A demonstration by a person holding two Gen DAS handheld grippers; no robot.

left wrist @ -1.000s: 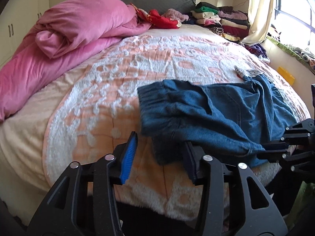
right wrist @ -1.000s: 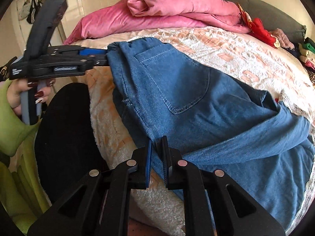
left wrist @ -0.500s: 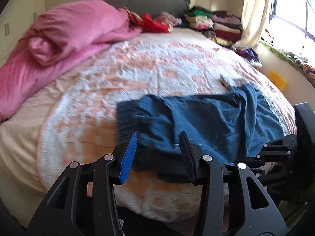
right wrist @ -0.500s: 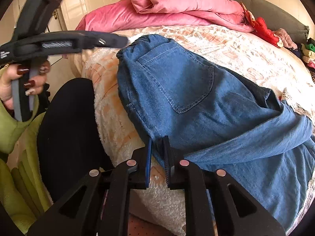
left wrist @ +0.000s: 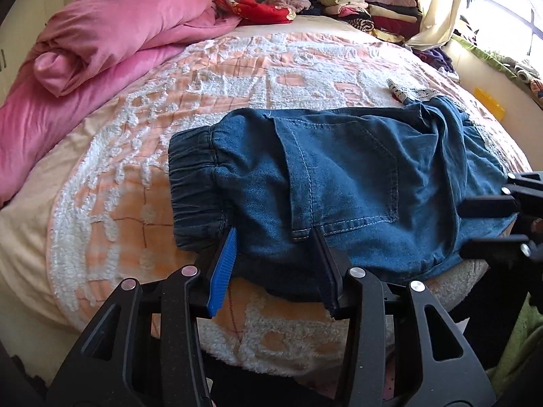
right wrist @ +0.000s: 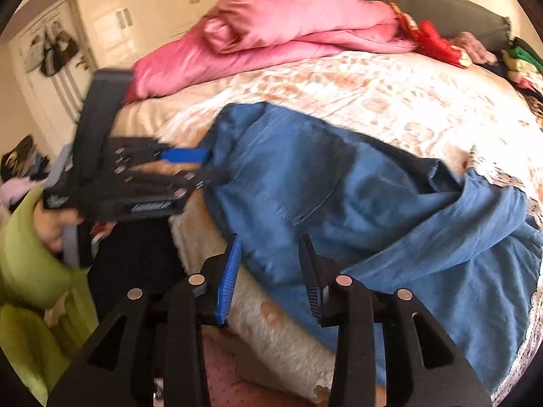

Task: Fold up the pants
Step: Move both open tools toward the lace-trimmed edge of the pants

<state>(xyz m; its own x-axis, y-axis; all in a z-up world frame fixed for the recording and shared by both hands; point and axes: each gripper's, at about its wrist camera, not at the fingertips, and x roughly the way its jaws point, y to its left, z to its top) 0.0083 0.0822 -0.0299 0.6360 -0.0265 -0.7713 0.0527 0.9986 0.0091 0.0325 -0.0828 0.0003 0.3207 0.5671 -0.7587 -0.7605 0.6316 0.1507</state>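
Observation:
Blue denim pants [left wrist: 339, 169] lie folded on the peach and white bed cover [left wrist: 237, 68], elastic waistband to the left. My left gripper [left wrist: 273, 234] stands open at the near edge, just right of the waistband, with the denim hem between its fingers and not pinched. In the right wrist view the pants [right wrist: 373, 210] spread rightward, and the left gripper [right wrist: 215, 162] shows blurred at the waistband end. My right gripper [right wrist: 270, 239] is opening its jaws around the near denim edge, pads off the cloth. It also shows at the pants' right end [left wrist: 460, 229].
A pink duvet [left wrist: 101, 51] is heaped at the back left of the bed. Stacked folded clothes [left wrist: 366, 10] and a red cloth [left wrist: 261, 10] lie by the headboard. A curtain [left wrist: 437, 0] hangs at the right. A green sleeve [right wrist: 23, 247] holds the left gripper.
The right gripper's jaws have parted and released the denim edge they were pinching. The left gripper has moved in to the pants' near edge, which now lies between its fingers.

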